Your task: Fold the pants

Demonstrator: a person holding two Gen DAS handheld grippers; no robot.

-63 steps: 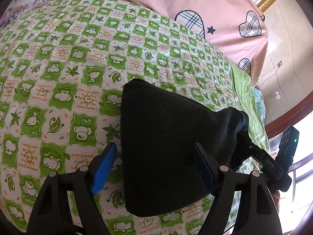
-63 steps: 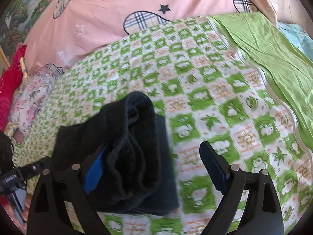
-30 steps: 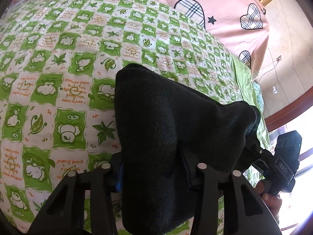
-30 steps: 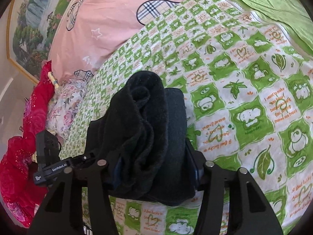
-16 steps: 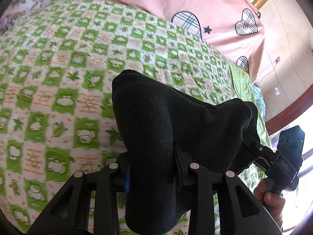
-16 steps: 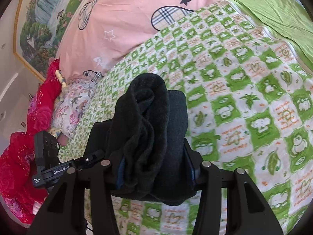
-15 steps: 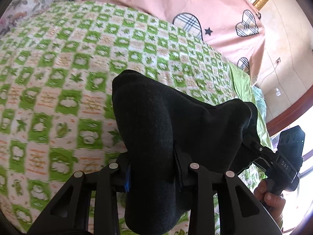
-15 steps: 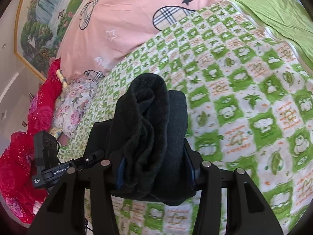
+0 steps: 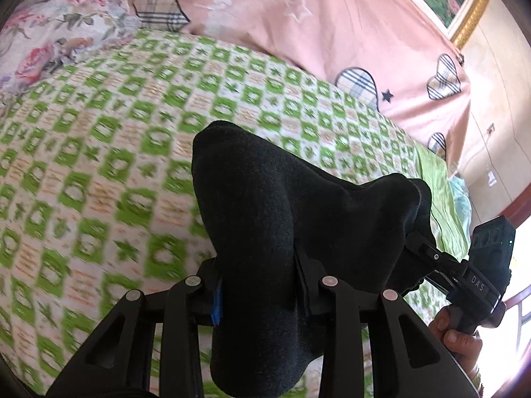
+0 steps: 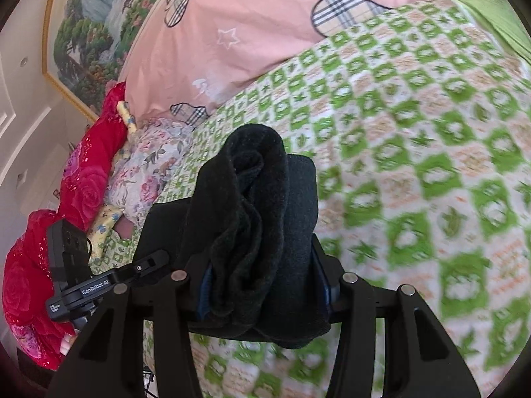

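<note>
Left claw (image 9: 262, 293) and right claw (image 10: 262, 285) both pinching one folded black pants bundle (image 9: 282, 219)

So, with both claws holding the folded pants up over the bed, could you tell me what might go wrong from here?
The black pants are pinched only at their ends by the left claw and right claw, so two risks stand out:
1. The loose layers bunched at the right claw could slip out and undo the fold.
2. If the claws move unevenly, the bundle could twist and land crooked on the green checked bedspread.
</note>
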